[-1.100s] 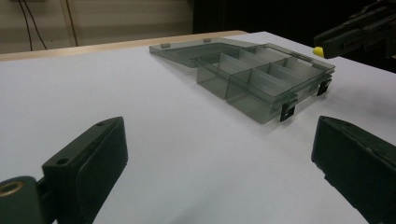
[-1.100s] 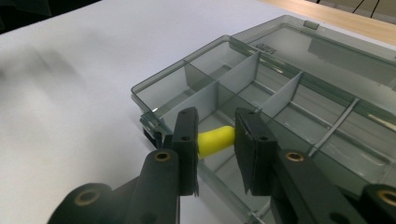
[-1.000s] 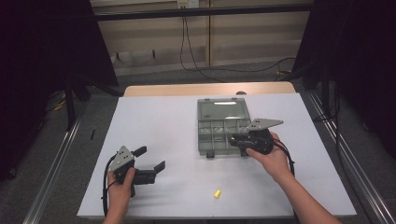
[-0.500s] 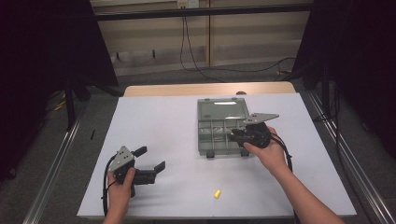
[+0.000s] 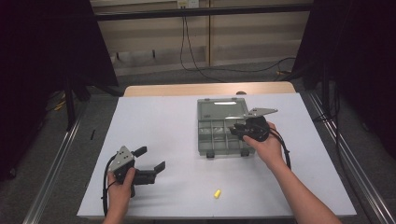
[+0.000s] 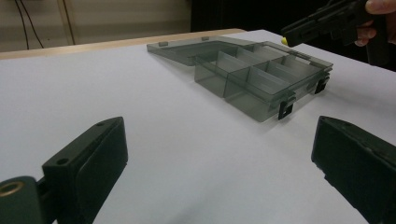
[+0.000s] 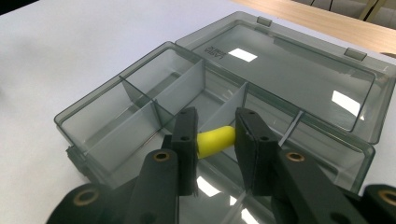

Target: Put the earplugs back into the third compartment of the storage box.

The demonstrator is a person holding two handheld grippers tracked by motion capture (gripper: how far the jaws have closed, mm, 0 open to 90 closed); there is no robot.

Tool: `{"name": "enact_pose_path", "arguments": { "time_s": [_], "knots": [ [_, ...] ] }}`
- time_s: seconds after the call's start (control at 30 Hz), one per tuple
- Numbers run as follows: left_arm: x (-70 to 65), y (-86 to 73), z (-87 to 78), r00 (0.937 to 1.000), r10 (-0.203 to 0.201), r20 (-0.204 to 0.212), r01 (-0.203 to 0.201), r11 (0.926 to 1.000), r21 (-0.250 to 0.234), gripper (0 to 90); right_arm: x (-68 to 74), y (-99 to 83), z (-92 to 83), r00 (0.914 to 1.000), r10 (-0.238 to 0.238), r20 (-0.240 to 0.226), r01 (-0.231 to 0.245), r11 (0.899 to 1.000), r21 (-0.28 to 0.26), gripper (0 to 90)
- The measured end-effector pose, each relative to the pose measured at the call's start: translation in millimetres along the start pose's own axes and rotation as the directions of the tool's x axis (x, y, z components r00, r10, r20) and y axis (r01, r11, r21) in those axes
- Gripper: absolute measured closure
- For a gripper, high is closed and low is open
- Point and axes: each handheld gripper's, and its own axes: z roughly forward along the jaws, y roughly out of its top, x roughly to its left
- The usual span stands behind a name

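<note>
A smoky clear compartment box (image 5: pixel 203 140) lies open on the white table, its lid (image 5: pixel 222 108) folded back flat. My right gripper (image 5: pixel 236 131) hovers over the box's right-hand compartments, shut on a yellow foam earplug (image 7: pixel 215 141) that lies crosswise between its pads (image 7: pixel 187 135). Below it are the box's dividers (image 7: pixel 140 93). A second yellow earplug (image 5: pixel 216 193) lies loose near the table's front edge. My left gripper (image 5: pixel 150 158) rests at the front left, open, with nothing between its jaws. From the left gripper (image 6: pixel 219 163), the box (image 6: pixel 261 84) sits ahead, with the right gripper (image 6: pixel 286 39) above it.
The white table top (image 5: pixel 159 121) has bare room left of the box. A wooden strip (image 5: pixel 187 89) runs along its far edge, with metal rails (image 5: pixel 336 140) on both sides. Cables trail on the floor behind.
My right gripper has moved left and a little farther from the person with the yellow earplug, from the box's right front corner to over its compartments. The left gripper has stayed put.
</note>
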Motion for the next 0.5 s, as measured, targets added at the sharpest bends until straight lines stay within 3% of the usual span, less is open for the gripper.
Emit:
{"name": "enact_pose_path", "arguments": {
  "time_s": [0.5],
  "knots": [
    [-1.1, -0.6, 1.3, 1.0, 0.0, 0.006, 0.0, 1.0, 0.006, 3.8, -4.4, 0.3, 14.9, 0.9984, 0.033, 0.045, -0.033, 0.999, -0.001, 69.7]
  ]
}}
